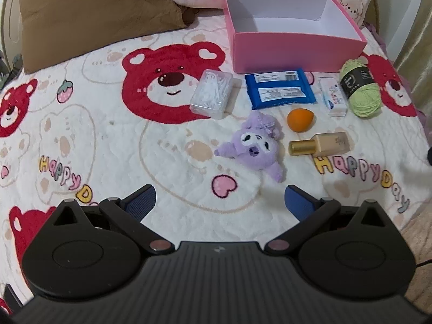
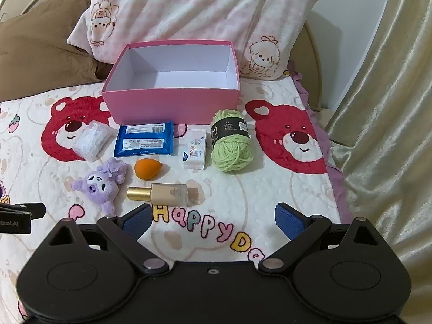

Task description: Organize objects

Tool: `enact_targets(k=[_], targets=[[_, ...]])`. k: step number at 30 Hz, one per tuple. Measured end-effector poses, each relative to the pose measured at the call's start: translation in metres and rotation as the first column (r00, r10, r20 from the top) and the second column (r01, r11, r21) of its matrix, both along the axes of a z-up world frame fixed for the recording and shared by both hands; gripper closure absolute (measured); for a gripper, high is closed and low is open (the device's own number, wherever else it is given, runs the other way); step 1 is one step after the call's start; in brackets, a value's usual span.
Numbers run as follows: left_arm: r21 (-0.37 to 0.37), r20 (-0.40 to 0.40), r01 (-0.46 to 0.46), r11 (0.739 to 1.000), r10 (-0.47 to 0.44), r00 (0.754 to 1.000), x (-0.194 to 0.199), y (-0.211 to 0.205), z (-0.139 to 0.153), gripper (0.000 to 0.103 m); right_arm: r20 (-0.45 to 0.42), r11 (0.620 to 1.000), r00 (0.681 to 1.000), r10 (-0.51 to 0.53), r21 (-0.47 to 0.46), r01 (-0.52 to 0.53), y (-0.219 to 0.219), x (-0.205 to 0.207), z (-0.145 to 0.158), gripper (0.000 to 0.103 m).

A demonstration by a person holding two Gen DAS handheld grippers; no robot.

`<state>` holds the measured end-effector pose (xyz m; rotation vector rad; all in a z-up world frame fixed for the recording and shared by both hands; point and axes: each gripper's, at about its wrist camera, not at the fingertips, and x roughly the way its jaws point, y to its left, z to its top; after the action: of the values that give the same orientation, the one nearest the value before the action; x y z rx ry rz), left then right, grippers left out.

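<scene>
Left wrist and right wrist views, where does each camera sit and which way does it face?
Left wrist: on the left hand-held gripper, angled down at the bed; open blue pads show.
Right wrist: on the right hand-held gripper, angled down further right; open pads and the other gripper's tip show.
Shared: pink box, purple plush, green yarn.

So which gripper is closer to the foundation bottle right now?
Right. The right gripper hovers just short of the foundation bottle; the left gripper sits farther back, beyond the purple plush.
</scene>
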<state>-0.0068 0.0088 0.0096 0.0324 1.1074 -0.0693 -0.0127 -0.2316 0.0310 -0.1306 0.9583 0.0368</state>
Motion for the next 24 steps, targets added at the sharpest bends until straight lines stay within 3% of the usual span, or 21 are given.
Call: enact_targets(k=[24], targets=[[0.003,0.016,0.01,1.0,-0.01,1.0,-0.007,-0.0057,-0.0042,0.0,0.001,1.0,1.0,0.02,-0.01,-0.02,0.0048,-0.0019,-0.0018,0.004]])
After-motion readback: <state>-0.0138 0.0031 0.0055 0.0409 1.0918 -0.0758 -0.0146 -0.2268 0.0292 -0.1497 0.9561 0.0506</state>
